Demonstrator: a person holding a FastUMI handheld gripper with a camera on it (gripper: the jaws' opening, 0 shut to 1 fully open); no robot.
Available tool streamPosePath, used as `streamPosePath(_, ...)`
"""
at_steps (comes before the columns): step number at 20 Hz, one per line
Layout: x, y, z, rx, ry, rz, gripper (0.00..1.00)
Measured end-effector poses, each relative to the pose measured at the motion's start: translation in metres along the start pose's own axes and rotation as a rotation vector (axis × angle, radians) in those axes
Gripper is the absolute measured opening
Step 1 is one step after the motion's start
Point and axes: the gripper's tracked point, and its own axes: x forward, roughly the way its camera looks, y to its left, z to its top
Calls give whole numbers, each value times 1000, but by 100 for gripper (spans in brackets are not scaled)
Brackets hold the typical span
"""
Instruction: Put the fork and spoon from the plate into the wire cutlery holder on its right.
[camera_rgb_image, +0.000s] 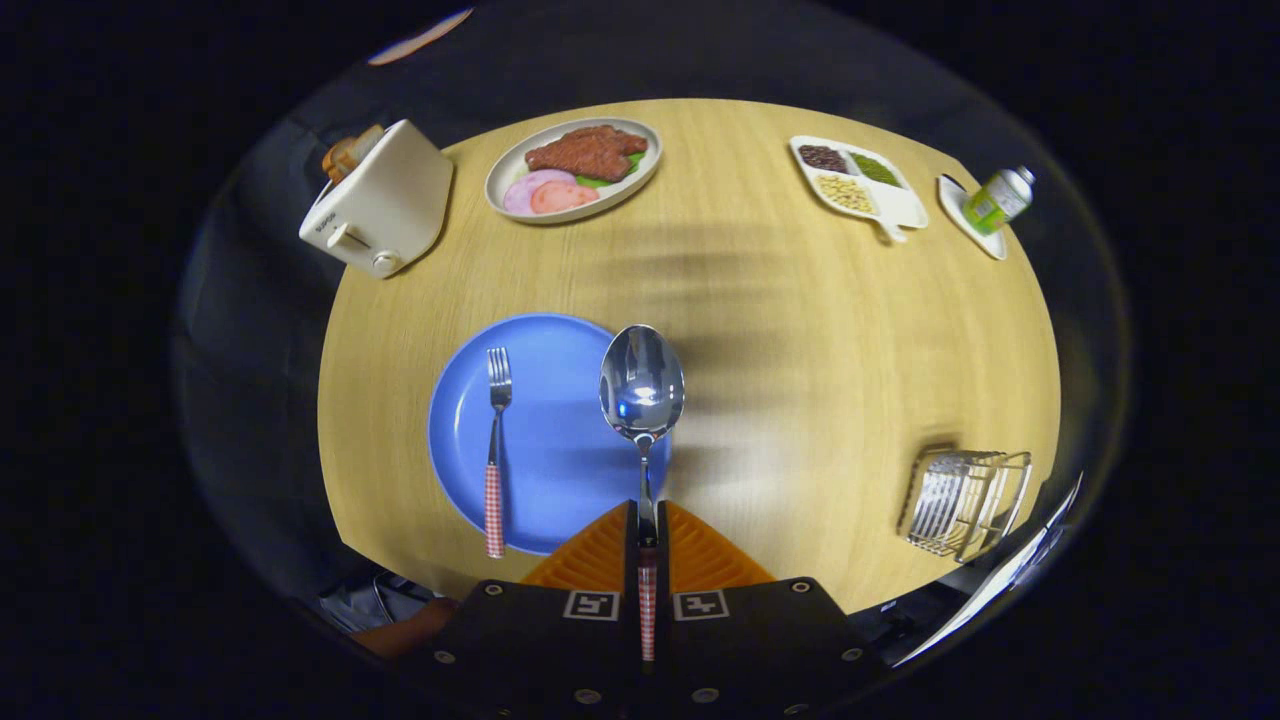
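From the gripper view we see a round wooden table (800, 330) with a broad bare stretch between the blue plate (540, 440) near its front edge and the wire cutlery holder (965, 500) at its front right edge. The fork (494, 450) lies on the plate's left side. Our gripper (646, 530) is closed narrowly on the spoon (642, 385) handle, bowl pointing ahead over the plate's right rim.

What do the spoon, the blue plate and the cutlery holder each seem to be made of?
Spoon, held in the shut tongs: polished metal, mirror-like bowl; checked handle, material unclear. Blue plate: matte, probably plastic or glazed ceramic. Wire cutlery holder: thin shiny metal rods.
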Motion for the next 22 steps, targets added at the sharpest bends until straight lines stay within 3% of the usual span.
streamPosePath(6, -51, -121, -39, 111, -1, -114, 5)
streamPosePath(11, -53, -191, -78, 154, 74, -149, 5)
streamPosePath(22, -46, -231, -92, 46, 332, -23, 5)
